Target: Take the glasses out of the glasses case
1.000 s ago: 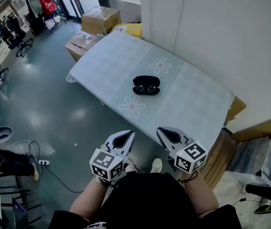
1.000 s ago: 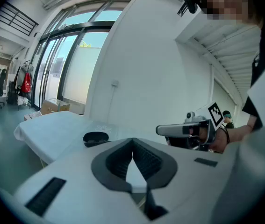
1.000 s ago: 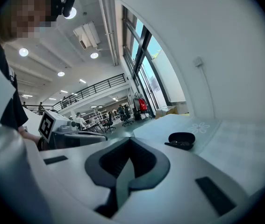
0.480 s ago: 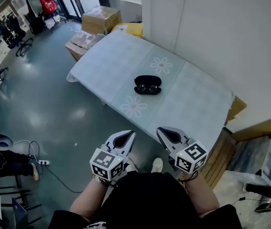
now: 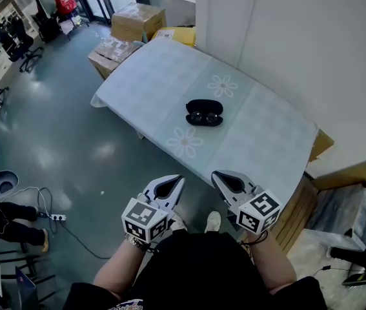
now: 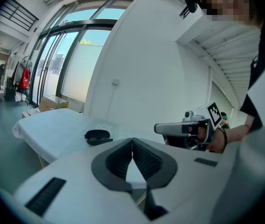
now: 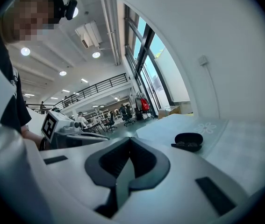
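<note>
Black glasses case (image 5: 204, 113) lies open mid-tabletop (image 5: 150, 82), dark glasses (image 5: 204, 117) resting inside. Left tool (image 5: 172, 182) and right tool (image 5: 219, 177) are both pressed together, holding nothing.

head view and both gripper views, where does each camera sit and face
Head view: on the person's head, looking steeply down at the table with the open glasses case; left tool, right tool, forearms show.
Left gripper view: on the left tool, along its shut jaws toward the glasses case; right tool at right.
Right gripper view: on the right tool, along its shut jaws; left tool at left.
Shared: all see the glasses case.
</note>
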Motion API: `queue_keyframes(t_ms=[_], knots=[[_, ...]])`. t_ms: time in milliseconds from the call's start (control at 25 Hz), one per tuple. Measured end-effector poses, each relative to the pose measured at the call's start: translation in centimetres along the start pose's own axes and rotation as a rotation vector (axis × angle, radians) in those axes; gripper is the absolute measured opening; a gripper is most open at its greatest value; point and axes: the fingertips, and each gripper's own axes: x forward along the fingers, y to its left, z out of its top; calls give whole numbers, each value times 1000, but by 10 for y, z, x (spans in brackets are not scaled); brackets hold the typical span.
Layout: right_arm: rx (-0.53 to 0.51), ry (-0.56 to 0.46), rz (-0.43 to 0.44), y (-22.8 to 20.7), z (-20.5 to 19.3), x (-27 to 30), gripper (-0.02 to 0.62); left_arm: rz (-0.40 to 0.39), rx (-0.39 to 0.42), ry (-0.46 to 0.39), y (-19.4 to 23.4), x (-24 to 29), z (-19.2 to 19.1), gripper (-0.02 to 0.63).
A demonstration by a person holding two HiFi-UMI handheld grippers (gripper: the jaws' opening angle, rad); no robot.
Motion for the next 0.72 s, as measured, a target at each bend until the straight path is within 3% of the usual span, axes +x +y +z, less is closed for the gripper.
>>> queue_keyframes(t_ms=[720], knots=[[-35, 43, -30, 21, -1, 48, 23, -8, -48, -4, 48, -35, -9, 29]])
